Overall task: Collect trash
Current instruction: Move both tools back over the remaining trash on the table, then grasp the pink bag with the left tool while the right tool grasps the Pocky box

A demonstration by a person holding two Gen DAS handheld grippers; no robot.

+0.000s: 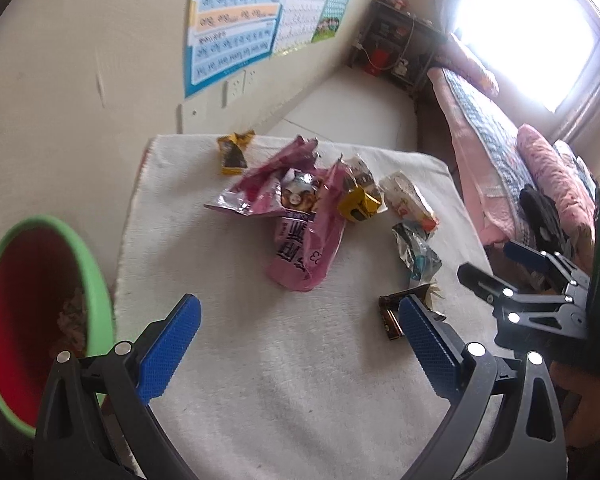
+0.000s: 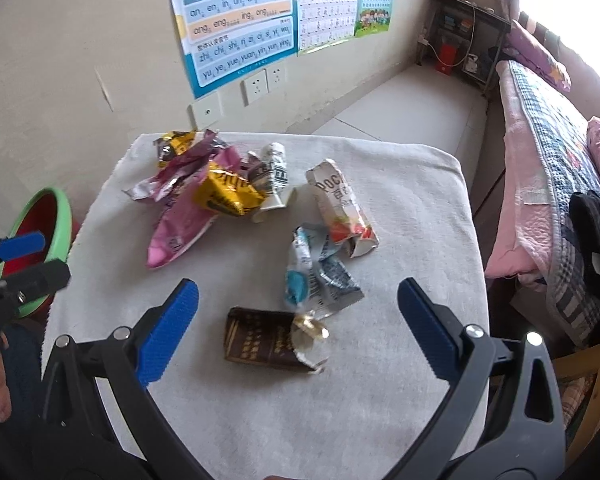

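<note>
Left gripper (image 1: 300, 336): jaws spread wide, nothing held, nothing between the blue pads (image 1: 168, 348). It hovers over the near part of the white cloth (image 1: 284, 380). Its right pad sits in front of the dark brown carton (image 1: 390, 316) in this view; contact cannot be determined.

Right gripper (image 2: 298, 328): jaws spread wide, nothing held. The dark brown carton (image 2: 260, 338) lies flat on the cloth between the two fingers, apart from both pads. Its torn white end faces right.

Beyond the carton, just beside its torn end, lies a crumpled silver-and-blue wrapper (image 2: 320, 276). Next outward is a flattened white Pocky box (image 2: 340, 208), touching the wrapper's far edge. To the left sits the main pile: a pink plastic bag (image 2: 180, 228), a yellow wrapper (image 2: 224, 196) on top of it, and a black-and-white crushed packet (image 2: 272, 176) behind. A second yellow-and-black wrapper (image 1: 234, 152) lies near the far left edge of the cloth.

A bin (image 1: 96, 280) with a green rim and red interior stands off the left edge of the cloth, next to the left gripper, with some debris inside.

The cloth covers a table set against a beige wall with wall sockets (image 2: 260, 82) and pinyin charts (image 2: 236, 20). A bed with a pink quilt (image 2: 540, 152) runs along the right; a dark shelf (image 2: 460, 32) stands in the far corner.
</note>
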